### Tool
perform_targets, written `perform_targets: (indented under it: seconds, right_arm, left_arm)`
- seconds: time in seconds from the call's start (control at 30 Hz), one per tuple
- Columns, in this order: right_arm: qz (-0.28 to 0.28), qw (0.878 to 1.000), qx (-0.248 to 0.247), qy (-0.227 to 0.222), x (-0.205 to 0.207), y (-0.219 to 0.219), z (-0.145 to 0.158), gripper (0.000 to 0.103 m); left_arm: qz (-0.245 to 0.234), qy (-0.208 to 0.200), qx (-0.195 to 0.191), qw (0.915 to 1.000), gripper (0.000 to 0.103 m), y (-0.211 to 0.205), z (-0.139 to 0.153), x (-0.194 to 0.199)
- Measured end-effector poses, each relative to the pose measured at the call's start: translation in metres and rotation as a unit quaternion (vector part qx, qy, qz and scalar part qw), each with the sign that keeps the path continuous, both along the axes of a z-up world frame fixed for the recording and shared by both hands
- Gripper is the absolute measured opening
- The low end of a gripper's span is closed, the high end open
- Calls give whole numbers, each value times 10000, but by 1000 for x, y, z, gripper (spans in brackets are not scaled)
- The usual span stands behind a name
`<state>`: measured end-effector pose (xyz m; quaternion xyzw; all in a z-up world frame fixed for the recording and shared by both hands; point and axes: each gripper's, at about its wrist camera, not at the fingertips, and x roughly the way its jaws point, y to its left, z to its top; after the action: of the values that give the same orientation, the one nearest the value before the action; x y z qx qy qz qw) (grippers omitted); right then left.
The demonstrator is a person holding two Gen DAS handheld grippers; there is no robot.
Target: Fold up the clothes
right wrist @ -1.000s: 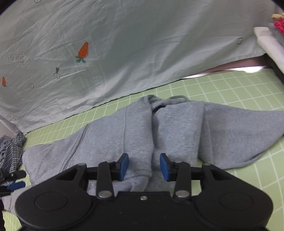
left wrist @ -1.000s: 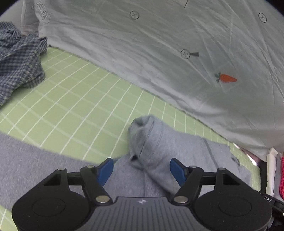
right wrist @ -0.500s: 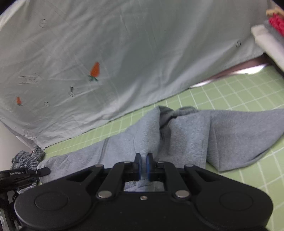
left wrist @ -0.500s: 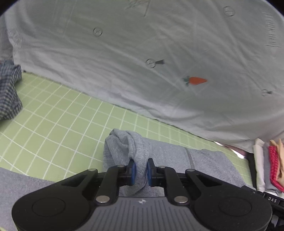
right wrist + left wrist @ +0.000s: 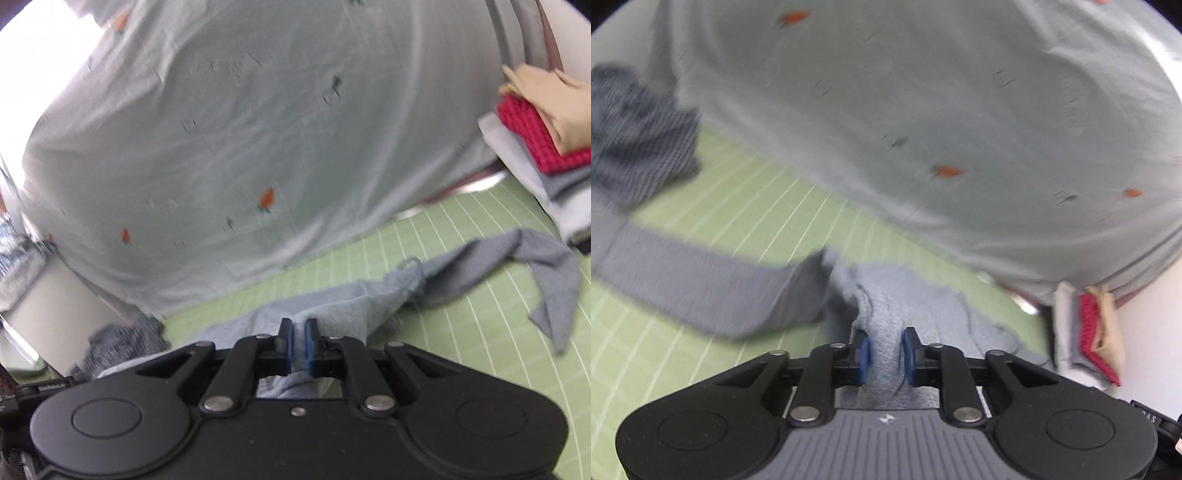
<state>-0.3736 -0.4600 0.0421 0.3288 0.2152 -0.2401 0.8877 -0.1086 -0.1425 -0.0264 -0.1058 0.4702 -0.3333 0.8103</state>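
We see checked shirt [image 5: 639,140] crumpled far left on green grid mat [image 5: 746,206]. Left gripper [image 5: 885,354]: jaws easing apart, grey sweatshirt [image 5: 905,306] bunched between blue pads, pads touching fabric. Right gripper [image 5: 298,345]: jaws nearly together, also easing apart, pinching fold of same sweatshirt [image 5: 332,306]. Sleeve [image 5: 546,266] trails right across mat [image 5: 461,325]. Carrot-print sheet [image 5: 258,147] behind. Folded stack [image 5: 535,147] far right.

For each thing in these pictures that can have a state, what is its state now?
left gripper: jaws opening, grey sweatshirt bunched between the pads
right gripper: jaws opening, same fabric between
grey sweatshirt: unfolded, crumpled, sleeve trailing on green mat
checked shirt: crumpled heap
clothes stack: folded, piled
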Motion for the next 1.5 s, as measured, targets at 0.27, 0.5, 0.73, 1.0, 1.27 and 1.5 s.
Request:
perform_targets:
  seconds: [0.27, 0.5, 0.73, 1.0, 1.27, 1.5]
  right_arm:
    - [-230, 9872, 207, 1567, -9, 17, -89, 46]
    - [82, 9807, 394, 1915, -3, 32, -126, 60]
    - [316, 9818, 244, 1855, 3, 42, -135, 17]
    - [644, 9749, 383, 2094, -27, 86, -129, 14]
    - [86, 9831, 700, 1692, -33, 55, -119, 39]
    - [-580, 9826, 169, 1755, -27, -7, -107, 59]
  left_arm:
    - [129, 525, 963, 9939, 69, 14, -77, -31]
    - [140, 558, 1088, 9924, 72, 12, -101, -36]
    - [-53, 643, 980, 9931, 16, 6, -100, -38]
    - [-237, 1117, 1322, 9846, 20, 51, -97, -66]
    - [4, 754, 1603, 9842, 78, 26, -74, -50]
    - [111, 211, 1563, 9874, 93, -12, -51, -25]
